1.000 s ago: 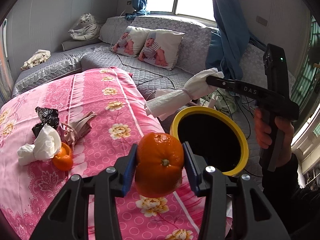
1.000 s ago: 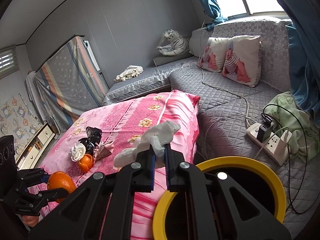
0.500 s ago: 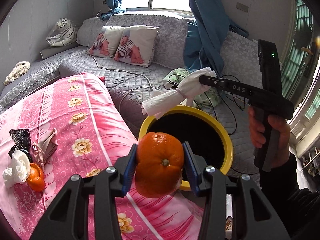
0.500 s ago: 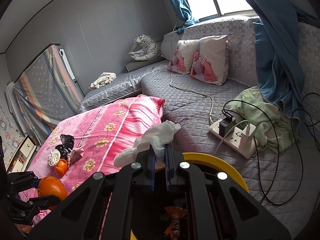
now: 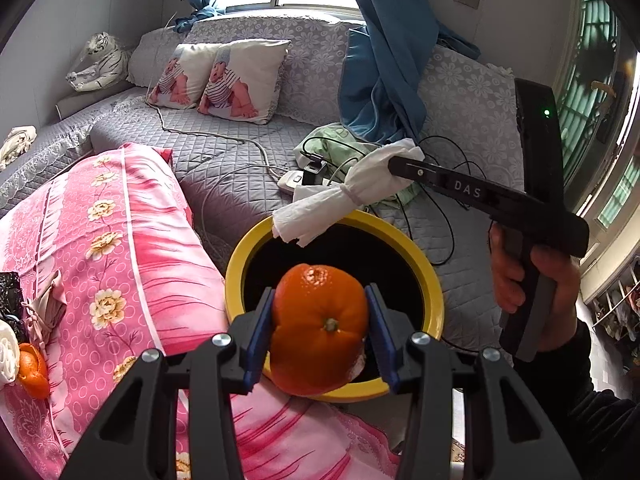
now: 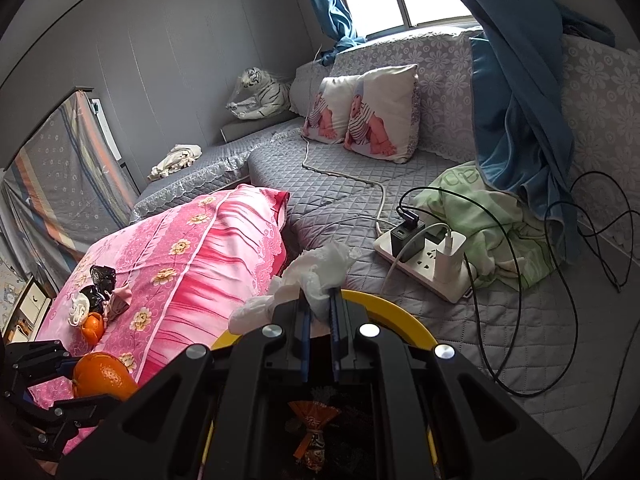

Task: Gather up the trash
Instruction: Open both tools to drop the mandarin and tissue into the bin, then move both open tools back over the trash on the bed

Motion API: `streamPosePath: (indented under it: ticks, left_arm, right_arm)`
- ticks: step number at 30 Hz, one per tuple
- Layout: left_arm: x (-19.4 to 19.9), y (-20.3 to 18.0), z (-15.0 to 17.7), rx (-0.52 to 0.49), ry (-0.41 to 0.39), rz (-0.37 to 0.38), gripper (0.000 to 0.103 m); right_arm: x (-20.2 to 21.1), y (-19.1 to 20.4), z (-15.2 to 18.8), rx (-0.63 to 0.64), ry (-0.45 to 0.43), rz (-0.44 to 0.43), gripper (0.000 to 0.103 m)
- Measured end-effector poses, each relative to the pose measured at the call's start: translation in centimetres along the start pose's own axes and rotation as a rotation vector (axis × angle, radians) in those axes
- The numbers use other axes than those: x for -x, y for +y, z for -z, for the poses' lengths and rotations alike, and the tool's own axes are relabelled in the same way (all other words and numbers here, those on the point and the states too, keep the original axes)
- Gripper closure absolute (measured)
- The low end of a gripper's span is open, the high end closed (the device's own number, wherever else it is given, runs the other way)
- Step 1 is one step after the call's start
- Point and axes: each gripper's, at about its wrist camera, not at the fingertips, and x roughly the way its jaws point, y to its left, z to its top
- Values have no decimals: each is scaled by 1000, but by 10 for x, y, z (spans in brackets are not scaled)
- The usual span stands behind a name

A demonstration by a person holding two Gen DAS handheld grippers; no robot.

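My left gripper (image 5: pixel 320 320) is shut on an orange (image 5: pixel 320 330) and holds it over the near rim of the yellow-rimmed black bin (image 5: pixel 434 284). My right gripper (image 6: pixel 319 302) is shut on a crumpled white tissue (image 6: pixel 316 272) above the bin's far rim (image 6: pixel 400 314); it shows in the left wrist view (image 5: pixel 396 166) with the tissue (image 5: pixel 344 204) hanging over the bin. A wrapper (image 6: pixel 314 428) lies inside the bin. More trash sits on the pink bedspread (image 6: pixel 200 256): black wrappers (image 6: pixel 100 284), a white tissue (image 6: pixel 78 310), orange peel (image 6: pixel 93 326).
A grey quilted sofa (image 5: pixel 240 152) stands behind the bin with two baby-print pillows (image 5: pixel 228 80), a power strip with chargers and cables (image 6: pixel 424 260), a green cloth (image 6: pixel 492 220) and a blue curtain (image 5: pixel 384 60). A toy tiger (image 6: pixel 260 94) lies at the back.
Both grippers have swung right from over the bedspread to above the bin. The orange now hangs over the bin's near rim, the tissue over its opening. Both holds are unchanged.
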Motion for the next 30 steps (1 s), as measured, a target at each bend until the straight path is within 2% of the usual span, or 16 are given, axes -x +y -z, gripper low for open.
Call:
streamPosePath:
  ticks: [9,16,17,20,21,22,30]
  left_arm:
    - [-29,-2,2,26,44,11,61]
    - [-45,-6,3,32,79,30,60]
    - [-46,-6,4,34,80,30,59]
    - [-43,-3,4,47,66,28,44]
    - [-41,-2,3,50,59,27,38]
    - [-40,-1,3,53,52,23,36]
    - [-27,24,3,103,23,-17,35]
  right_arm:
    - [-10,-4,6,-2,17,82,96]
    - [-17,-9,9,-13,36,94,94]
    - [-18,-10,9,-21,40,99,94]
    - [-21,-18,9,-60,57,103,88]
    - [-22,-21,9,-73,58,104,82]
    - [-22,-23,9,-82,57,104,74]
    - [-16,-23,7,-95,50,96,73]
